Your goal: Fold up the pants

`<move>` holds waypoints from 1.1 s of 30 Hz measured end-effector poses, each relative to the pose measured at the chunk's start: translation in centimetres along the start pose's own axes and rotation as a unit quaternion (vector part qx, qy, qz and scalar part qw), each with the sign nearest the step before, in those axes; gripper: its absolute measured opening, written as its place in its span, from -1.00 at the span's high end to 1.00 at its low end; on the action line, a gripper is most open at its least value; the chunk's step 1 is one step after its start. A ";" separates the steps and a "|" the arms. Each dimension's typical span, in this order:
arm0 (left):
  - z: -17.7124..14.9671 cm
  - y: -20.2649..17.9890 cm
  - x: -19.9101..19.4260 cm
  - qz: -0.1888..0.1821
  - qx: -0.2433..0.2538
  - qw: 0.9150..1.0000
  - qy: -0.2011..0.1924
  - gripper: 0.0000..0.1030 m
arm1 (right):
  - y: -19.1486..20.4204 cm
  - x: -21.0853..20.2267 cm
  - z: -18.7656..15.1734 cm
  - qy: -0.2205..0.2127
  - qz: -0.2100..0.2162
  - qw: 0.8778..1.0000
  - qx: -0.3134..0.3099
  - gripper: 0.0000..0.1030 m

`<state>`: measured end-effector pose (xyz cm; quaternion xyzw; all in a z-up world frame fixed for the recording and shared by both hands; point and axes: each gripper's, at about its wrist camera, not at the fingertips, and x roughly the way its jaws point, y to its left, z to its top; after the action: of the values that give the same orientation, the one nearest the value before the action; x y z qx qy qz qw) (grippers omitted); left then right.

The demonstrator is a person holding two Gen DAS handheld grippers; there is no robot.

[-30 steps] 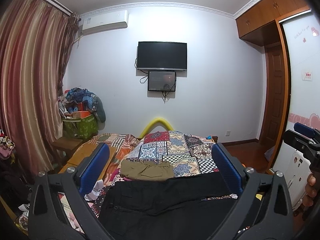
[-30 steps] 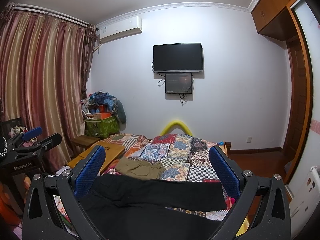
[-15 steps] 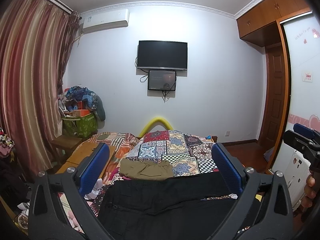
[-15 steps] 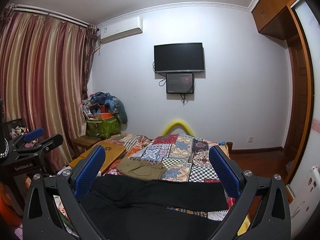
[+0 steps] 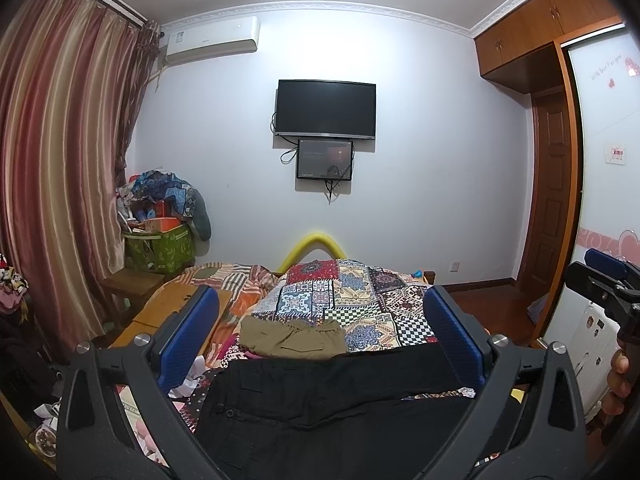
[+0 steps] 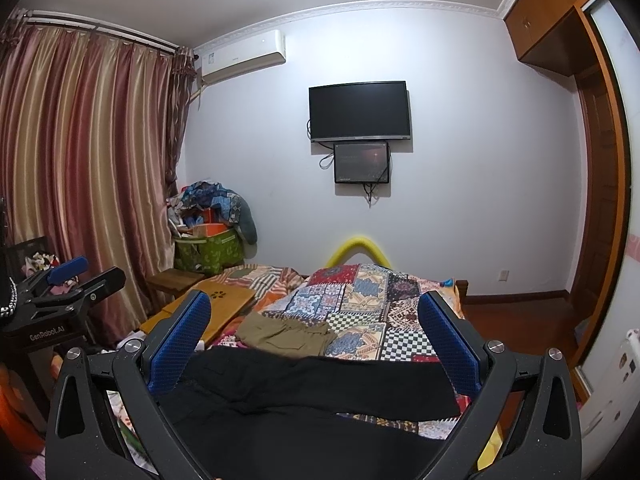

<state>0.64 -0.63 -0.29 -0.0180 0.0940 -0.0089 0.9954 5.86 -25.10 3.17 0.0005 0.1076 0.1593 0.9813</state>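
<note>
While both grippers hover above the bed point(image 5: 360, 304) with jaws spread wide and holding nothing, the black pants point(image 5: 340, 404) lie spread across the patchwork quilt point(image 6: 360, 300) just below them, near a folded olive garment point(image 5: 294, 338). Folding looks not yet begun; next, left gripper point(image 5: 320, 340) and right gripper point(image 6: 314, 338) should probably descend and pinch an edge, waistband or cuff.

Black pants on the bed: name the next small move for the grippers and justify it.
Probably lower both grippers to the black pants. The left gripper and right gripper are open and empty, above the fabric. The pants lie spread on the patchwork quilt, not yet folded, in front of the olive pants.
</note>
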 end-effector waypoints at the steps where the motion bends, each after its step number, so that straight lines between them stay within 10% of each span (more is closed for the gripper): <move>1: 0.0 0.0 0.0 0.001 0.000 1.000 0.000 -1.00 | 0.0 0.0 0.0 0.000 0.000 1.000 0.000 -1.00; 16: -1.4 1.6 4.2 0.015 0.008 1.000 0.021 -1.00 | -4.0 4.0 -2.4 0.055 -0.039 0.998 0.018 -1.00; 33: -10.0 13.5 23.0 0.092 -0.033 0.976 0.192 -1.00 | -15.2 13.3 -10.1 0.200 -0.141 0.970 0.020 -1.00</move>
<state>21.59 12.01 -14.93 -0.0405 0.2852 0.0822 0.9541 20.79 -35.71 -10.04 -0.0264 0.3035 0.0144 0.9523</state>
